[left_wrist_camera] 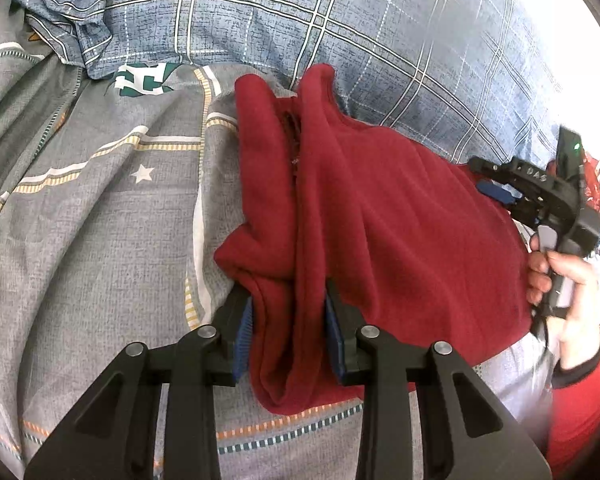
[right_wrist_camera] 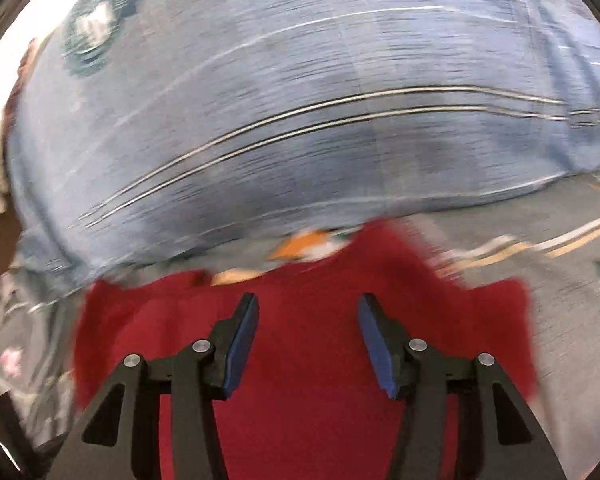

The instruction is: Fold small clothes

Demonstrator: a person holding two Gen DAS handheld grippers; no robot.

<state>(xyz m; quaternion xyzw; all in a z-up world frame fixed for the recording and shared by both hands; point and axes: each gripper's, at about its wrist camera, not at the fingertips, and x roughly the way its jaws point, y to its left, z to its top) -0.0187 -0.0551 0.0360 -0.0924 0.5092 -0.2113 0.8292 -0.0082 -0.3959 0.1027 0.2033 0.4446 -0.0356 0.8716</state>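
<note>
A dark red knit garment lies on the grey patterned bedsheet. My left gripper has a bunched fold of the garment's near edge between its blue pads, with the jaws closed against the cloth. My right gripper is open and empty, hovering over the flat red garment; this view is motion-blurred. In the left wrist view the right gripper shows at the garment's far right edge, held by a hand.
A large blue plaid pillow lies just behind the garment, also filling the right wrist view. Crumpled blue plaid fabric sits at the far left. The bed edge and a bright window are at the right.
</note>
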